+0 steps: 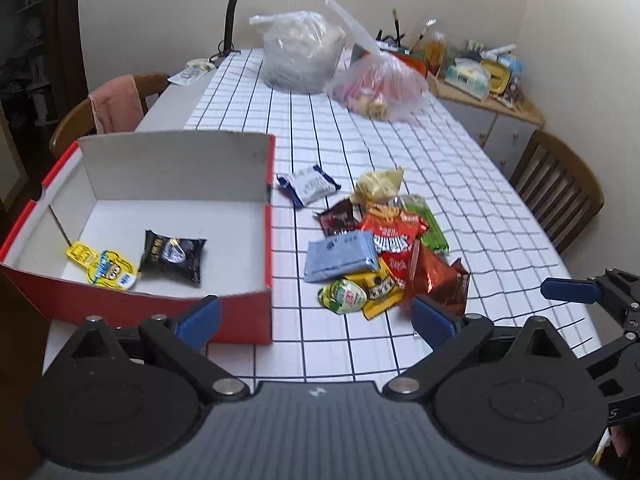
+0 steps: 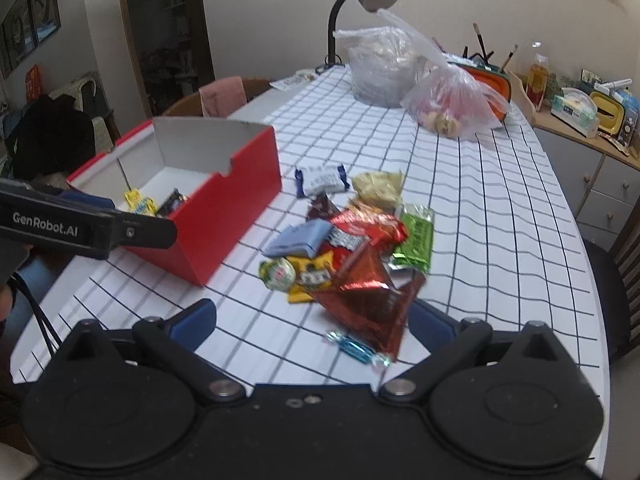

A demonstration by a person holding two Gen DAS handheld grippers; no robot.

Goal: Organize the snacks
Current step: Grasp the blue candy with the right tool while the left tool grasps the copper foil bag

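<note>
red box (image 2: 224, 208) wall hides most of the black packet (image 2: 173, 200); snack labels too blurred to read

Box (image 1: 248, 304) on the desk (image 1: 460, 168) at left holding two packets (image 1: 172, 254), snack pile (image 1: 384, 256) right of it, two bags (image 1: 376, 80) behind

Left hand-held gripper (image 1: 316, 316): fills the bottom of the left wrist view, blue-padded fingers (image 1: 200, 320) spread wide, nothing between them.
Left hand-held gripper, seen from the right wrist view: black body enters at the left edge, mid-height, reaching toward frame centre.
Right hand-held gripper (image 2: 310, 322): along the bottom of the right wrist view, fingers (image 2: 192, 318) parted wide, gripping nothing.
Right hand-held gripper, seen from the left wrist view: at the right edge, lower half, one blue finger pointing left.
</note>
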